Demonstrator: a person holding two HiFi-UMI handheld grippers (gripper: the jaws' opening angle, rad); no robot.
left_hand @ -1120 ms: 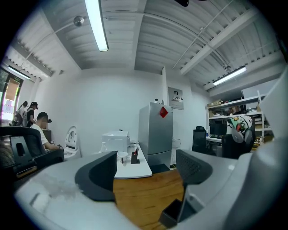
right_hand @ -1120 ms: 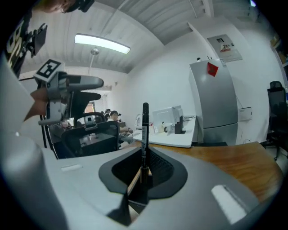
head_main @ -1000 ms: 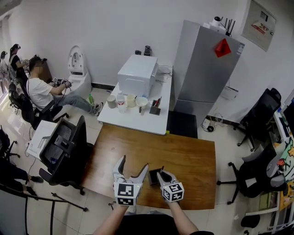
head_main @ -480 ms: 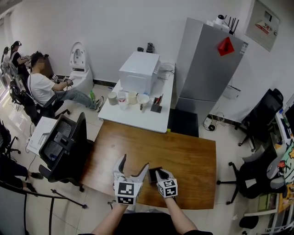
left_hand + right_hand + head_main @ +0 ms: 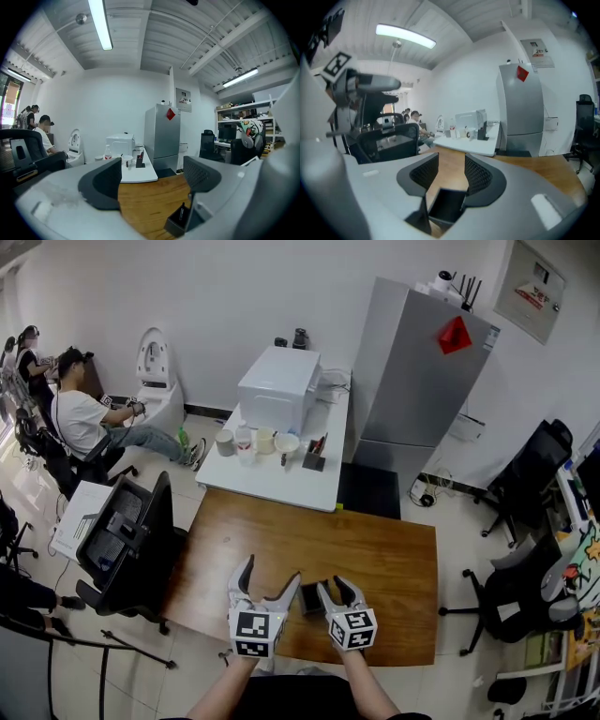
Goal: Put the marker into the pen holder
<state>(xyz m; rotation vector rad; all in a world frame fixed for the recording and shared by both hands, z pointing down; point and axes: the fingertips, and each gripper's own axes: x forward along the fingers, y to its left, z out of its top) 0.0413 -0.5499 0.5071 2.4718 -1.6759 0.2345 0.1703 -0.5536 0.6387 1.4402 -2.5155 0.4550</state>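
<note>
A black pen holder (image 5: 309,599) stands on the brown wooden table (image 5: 375,554) near its front edge, between my two grippers. In the left gripper view the dark marker (image 5: 183,211) stands upright inside the pen holder (image 5: 176,223). My right gripper (image 5: 335,588) hovers just right of the holder and its jaws are opening, with nothing between the pads. In the right gripper view the pen holder (image 5: 446,206) sits low under the right gripper (image 5: 451,171). My left gripper (image 5: 270,573) stays wide open and empty to the left of the holder.
Behind the wooden table a white table (image 5: 281,486) carries a white box (image 5: 279,385), cups and a second pen holder (image 5: 314,461). A grey fridge (image 5: 412,381) stands at the back right. A black office chair (image 5: 131,540) is at the left, with seated people beyond.
My right gripper's jaws were shut beside the pen holder and now stand apart. The right gripper shifted slightly left. The left gripper has barely moved.
</note>
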